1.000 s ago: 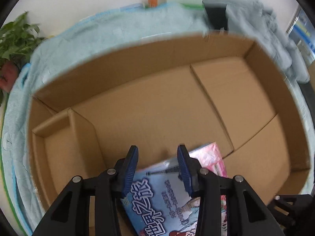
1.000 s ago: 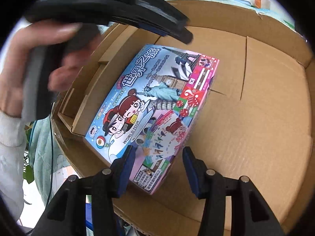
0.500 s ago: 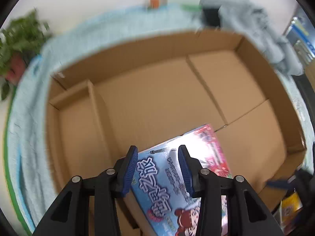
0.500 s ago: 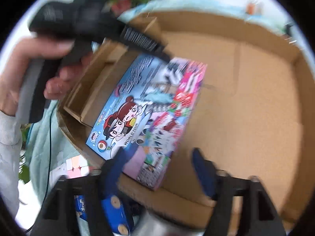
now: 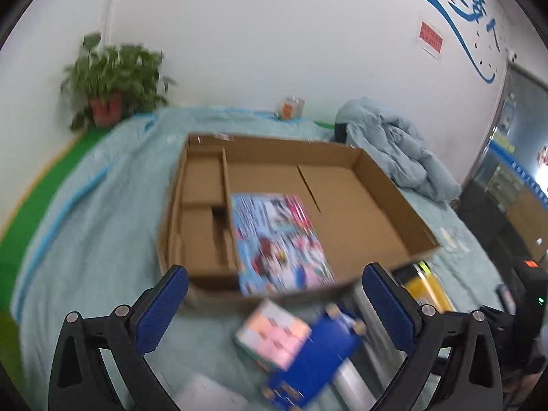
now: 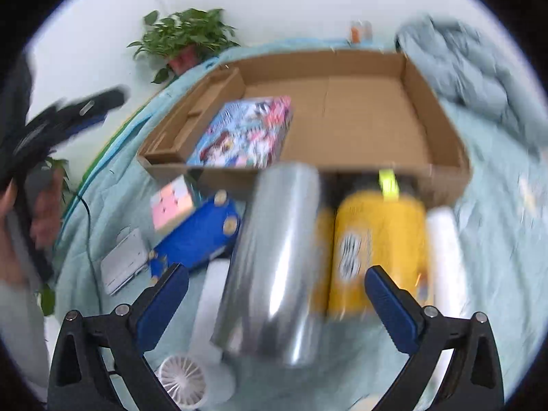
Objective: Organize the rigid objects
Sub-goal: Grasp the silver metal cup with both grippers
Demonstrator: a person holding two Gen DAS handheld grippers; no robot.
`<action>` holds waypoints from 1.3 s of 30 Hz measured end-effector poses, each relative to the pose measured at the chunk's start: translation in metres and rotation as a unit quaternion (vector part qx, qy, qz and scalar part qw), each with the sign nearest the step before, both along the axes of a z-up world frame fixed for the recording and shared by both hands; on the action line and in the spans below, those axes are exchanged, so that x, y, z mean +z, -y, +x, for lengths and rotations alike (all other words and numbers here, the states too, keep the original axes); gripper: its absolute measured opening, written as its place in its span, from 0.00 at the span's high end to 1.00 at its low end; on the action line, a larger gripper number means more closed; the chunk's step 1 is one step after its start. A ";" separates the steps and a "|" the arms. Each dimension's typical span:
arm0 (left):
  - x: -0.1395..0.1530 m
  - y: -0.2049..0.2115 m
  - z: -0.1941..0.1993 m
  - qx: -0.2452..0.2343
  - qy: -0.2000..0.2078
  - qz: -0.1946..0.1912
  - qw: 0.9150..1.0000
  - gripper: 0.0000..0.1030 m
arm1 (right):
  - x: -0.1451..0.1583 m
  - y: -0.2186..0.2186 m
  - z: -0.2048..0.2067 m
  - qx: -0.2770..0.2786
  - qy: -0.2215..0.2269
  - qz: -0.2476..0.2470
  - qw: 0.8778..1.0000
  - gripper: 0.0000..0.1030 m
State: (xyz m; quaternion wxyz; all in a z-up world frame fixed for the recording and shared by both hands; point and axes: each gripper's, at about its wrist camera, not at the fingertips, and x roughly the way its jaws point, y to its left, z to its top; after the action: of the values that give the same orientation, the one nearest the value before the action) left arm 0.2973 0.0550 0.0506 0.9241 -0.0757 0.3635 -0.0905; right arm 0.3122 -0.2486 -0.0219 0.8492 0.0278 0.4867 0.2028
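Note:
A colourful game box [image 5: 279,239] [image 6: 245,133] lies flat in the cardboard box [image 5: 359,205] [image 6: 435,130], against its inner divider. My left gripper [image 5: 274,304] is open and empty, held back above a pink cube box [image 5: 270,339] and a blue box [image 5: 311,366]. My right gripper [image 6: 275,304] is open and empty over a silver cylinder [image 6: 270,260], beside a yellow can [image 6: 376,243] and a white roll [image 6: 445,257]. The pink cube box [image 6: 171,202] and blue box [image 6: 197,239] lie to its left.
A light blue cloth [image 5: 96,212] covers the surface. A potted plant [image 5: 109,85] stands at the far left, a small jar [image 5: 291,108] at the back, a heap of grey-blue fabric [image 5: 397,147] at the right. A white device [image 6: 125,260] and small fan [image 6: 181,383] lie nearby.
Both grippers have pulled back out of the cardboard box and opened wide. The game box stays flat inside. The loose items in front of the box have come into view.

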 end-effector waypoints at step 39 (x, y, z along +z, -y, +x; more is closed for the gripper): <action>-0.141 0.173 -0.017 -0.149 -0.277 -0.154 0.937 0.15 | -0.060 0.042 -0.048 0.040 -0.165 0.106 0.980 0.18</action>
State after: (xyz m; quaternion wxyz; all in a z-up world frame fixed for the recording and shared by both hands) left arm 0.2808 -0.1177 -0.0903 0.7395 -0.1845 0.5939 -0.2575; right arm 0.2644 -0.2905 -0.0821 0.7407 0.1311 0.5968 0.2793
